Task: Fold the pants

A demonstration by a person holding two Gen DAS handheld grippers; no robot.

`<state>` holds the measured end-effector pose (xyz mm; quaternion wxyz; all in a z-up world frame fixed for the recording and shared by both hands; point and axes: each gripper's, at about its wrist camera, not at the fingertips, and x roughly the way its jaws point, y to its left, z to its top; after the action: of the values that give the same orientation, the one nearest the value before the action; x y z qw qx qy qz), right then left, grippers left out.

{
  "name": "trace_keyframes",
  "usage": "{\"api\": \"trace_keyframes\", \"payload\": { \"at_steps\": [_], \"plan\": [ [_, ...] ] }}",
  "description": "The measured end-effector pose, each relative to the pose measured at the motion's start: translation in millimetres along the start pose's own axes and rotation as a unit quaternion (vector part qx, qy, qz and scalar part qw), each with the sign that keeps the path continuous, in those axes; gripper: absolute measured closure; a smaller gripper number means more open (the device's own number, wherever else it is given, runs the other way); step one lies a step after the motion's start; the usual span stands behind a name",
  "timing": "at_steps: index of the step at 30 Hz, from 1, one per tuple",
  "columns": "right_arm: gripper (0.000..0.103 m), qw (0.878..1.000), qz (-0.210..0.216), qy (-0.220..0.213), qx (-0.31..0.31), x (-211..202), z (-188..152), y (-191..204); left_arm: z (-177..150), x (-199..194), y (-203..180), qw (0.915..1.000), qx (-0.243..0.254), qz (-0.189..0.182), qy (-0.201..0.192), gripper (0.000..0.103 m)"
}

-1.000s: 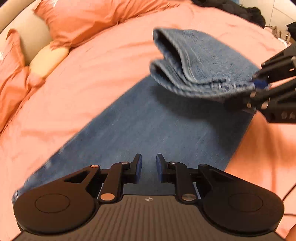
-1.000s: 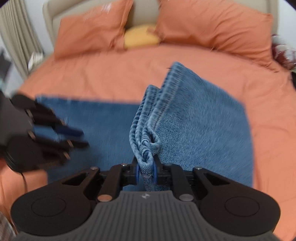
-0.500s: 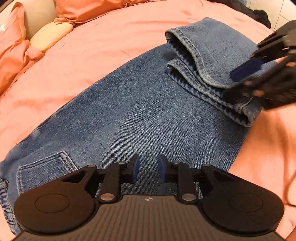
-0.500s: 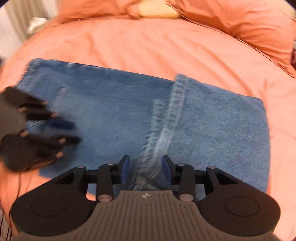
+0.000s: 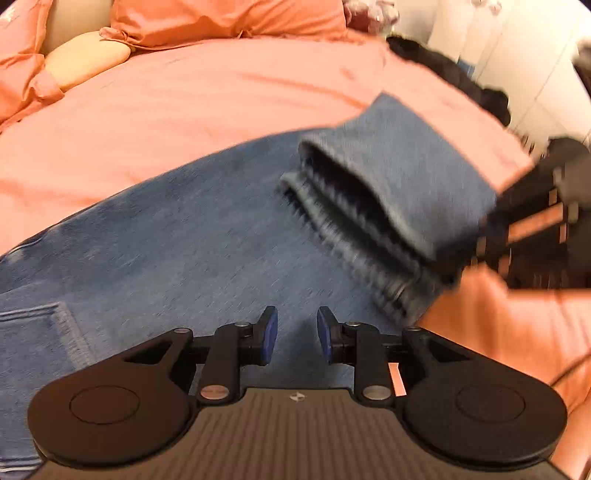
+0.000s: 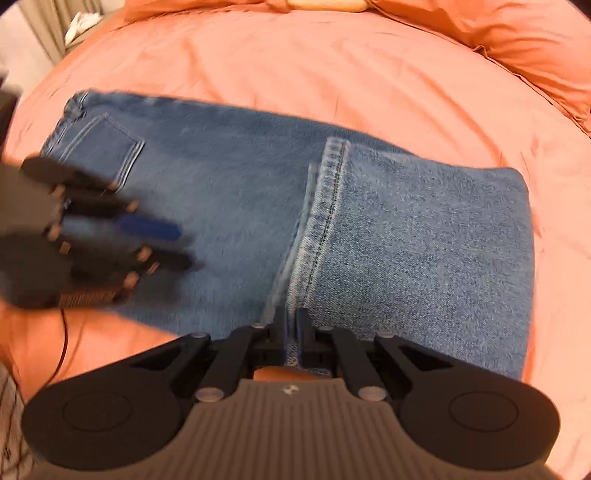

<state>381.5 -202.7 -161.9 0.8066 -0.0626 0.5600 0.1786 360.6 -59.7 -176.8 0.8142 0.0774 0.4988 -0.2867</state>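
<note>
Blue jeans [image 6: 229, 177] lie flat across the orange bed cover [image 6: 295, 62], back pocket [image 6: 107, 147] at the left. Their leg ends [image 6: 424, 240] are folded back over the thighs, and the stitched hem [image 6: 325, 221] runs toward me. My right gripper [image 6: 291, 332] is shut on the near end of that hem. In the left wrist view it [image 5: 491, 240] shows blurred at the right edge of the fold [image 5: 399, 166]. My left gripper [image 5: 293, 339] hovers over the thigh denim [image 5: 184, 240], jaws opening, nothing between them. It [image 6: 177, 243] shows blurred at the left in the right wrist view.
Orange pillows [image 5: 221, 18] and a yellow cushion [image 5: 85, 59] line the head of the bed. Dark clothing [image 5: 443, 70] lies at the far right bed edge, with white cabinets behind. A thin cable [image 6: 62, 343] trails from the left gripper over the near bed edge.
The leg ends, held up a second ago, now lie on the thighs. My right gripper let go of the hem, then shut on it again. The left jaws have widened a little.
</note>
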Motion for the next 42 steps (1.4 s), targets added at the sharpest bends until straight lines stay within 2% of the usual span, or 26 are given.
{"api": "trace_keyframes", "payload": {
  "at_steps": [6, 10, 13, 16, 17, 20, 21, 25, 27, 29, 31, 34, 38, 39, 41, 42],
  "plan": [
    [0.103, 0.999, 0.029, -0.001, 0.035, 37.5, -13.9, -12.1, 19.2, 13.5, -7.2, 0.999, -0.035, -0.024, -0.013, 0.045],
    [0.103, 0.998, 0.041, -0.012, 0.041, 43.9, -15.2, -19.4, 31.8, 32.6, -14.0, 0.9992, -0.034, -0.013, -0.015, 0.031],
    [0.103, 0.998, 0.051, -0.011, 0.043, 45.9, -17.3, -27.0, 38.2, 50.7, -15.2, 0.9992, -0.037, 0.001, -0.017, 0.029],
    [0.102, 0.997, 0.063, -0.009, 0.045, 44.9, -18.5, -30.0, 45.6, 66.2, -10.8, 0.9982, -0.056, -0.004, -0.021, 0.029],
    [0.102, 0.996, 0.068, -0.009, 0.049, 44.9, -18.9, -33.0, 47.9, 70.9, -9.7, 0.9978, -0.062, -0.007, -0.02, 0.029],
    [0.102, 0.995, 0.082, -0.01, 0.057, 43.4, -21.3, -43.4, 50.9, 79.9, -8.2, 0.9963, -0.082, -0.02, -0.019, 0.041],
    [0.102, 0.995, 0.085, -0.012, 0.059, 43.9, -22.6, -40.3, 50.9, 80.1, -9.0, 0.9961, -0.083, -0.019, -0.022, 0.048],
    [0.1, 0.993, 0.094, -0.021, 0.07, 37.9, -26.1, -45.0, 48.7, 74.8, -11.8, 0.9964, -0.075, -0.015, -0.037, 0.063],
    [0.091, 0.992, 0.095, -0.029, 0.077, 28.5, -28.6, -59.5, 49.2, 66.6, -15.2, 0.9966, -0.068, -0.007, -0.047, 0.076],
    [0.065, 0.992, 0.086, -0.042, 0.077, 15.8, -32.4, -64.9, 51.8, 53.5, -20.9, 0.997, -0.053, -0.001, -0.058, 0.088],
    [0.061, 0.994, 0.065, -0.06, 0.069, -1.7, -35.5, -68.4, 59.4, 39.8, -30.9, 0.9969, -0.032, 0.006, -0.071, 0.088],
    [0.061, 0.994, 0.02, -0.084, 0.06, -34.4, -40.8, -83.3, 76.2, 16.9, -48.8, 0.9956, 0.012, 0.028, -0.088, 0.089],
    [0.063, 0.99, -0.058, -0.114, 0.057, -75.4, -43.0, -114.1, 100.3, -9.5, -59.8, 0.9936, 0.044, 0.058, -0.086, 0.089],
    [0.066, 0.988, -0.074, -0.12, 0.064, -82.7, -43.4, -123.5, 106.4, -13.8, -58.5, 0.9932, 0.047, 0.066, -0.083, 0.089],
    [0.079, 0.985, -0.089, -0.125, 0.083, -90.9, -43.5, -140.5, 110.8, -17.8, -49.0, 0.9935, 0.047, 0.079, -0.067, 0.089],
    [0.081, 0.984, -0.09, -0.127, 0.092, -91.9, -43.8, -147.3, 108.2, -17.9, -42.7, 0.9936, 0.045, 0.084, -0.061, 0.089]
  ]
}}
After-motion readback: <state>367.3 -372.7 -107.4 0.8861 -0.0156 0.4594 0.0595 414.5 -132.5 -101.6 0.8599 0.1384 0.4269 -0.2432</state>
